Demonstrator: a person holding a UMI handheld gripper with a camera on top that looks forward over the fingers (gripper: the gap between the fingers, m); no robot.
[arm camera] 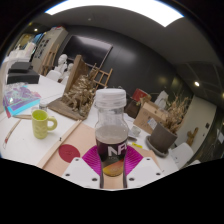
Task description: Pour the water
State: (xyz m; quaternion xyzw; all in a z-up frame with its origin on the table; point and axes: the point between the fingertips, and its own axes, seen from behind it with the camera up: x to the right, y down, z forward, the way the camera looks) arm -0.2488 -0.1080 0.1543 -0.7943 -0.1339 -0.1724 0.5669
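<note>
In the gripper view, a white-capped bottle (111, 128) of dark liquid is pinched upright in the claw (112, 166); white letters on its label cannot be read; a yellow-green mug (42, 123) is seen on the desk (30, 146) to the left.

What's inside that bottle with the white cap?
The bottle, between the tool's fingers, shows dark liquid in its lower half. Its label hides part, so the exact level is unclear. The white cap is on.
</note>
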